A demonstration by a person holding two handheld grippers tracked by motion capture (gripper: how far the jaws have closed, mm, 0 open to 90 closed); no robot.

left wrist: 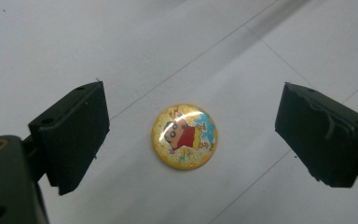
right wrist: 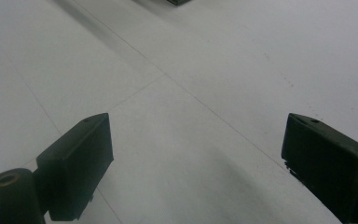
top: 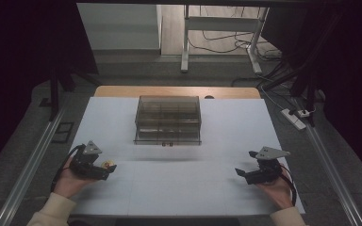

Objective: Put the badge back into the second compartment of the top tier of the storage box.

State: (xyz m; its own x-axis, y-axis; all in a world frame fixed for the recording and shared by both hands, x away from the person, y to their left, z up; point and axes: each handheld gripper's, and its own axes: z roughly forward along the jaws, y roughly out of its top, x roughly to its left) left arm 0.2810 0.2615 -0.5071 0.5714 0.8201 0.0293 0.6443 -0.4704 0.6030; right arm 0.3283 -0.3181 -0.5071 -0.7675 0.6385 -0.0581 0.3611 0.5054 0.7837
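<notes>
One round cartoon badge [left wrist: 184,136] lies flat on the white surface [top: 179,188] squarely between the wide-open jaws of the left gripper [left wrist: 191,135], while the right gripper [top: 245,173], equally open and empty, hovers well apart.

Dim pics, dark edges, slight blur.

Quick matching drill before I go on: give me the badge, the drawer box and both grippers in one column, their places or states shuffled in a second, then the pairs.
1. badge
2. drawer box
3. left gripper
4. right gripper

A. open over bare white table
B. flat on the table, yellow, cartoon figure up
C. open, jaws either side of the badge, not touching it
D. clear, at the middle of the table's far half

Pairs: 1-B, 2-D, 3-C, 4-A
</notes>
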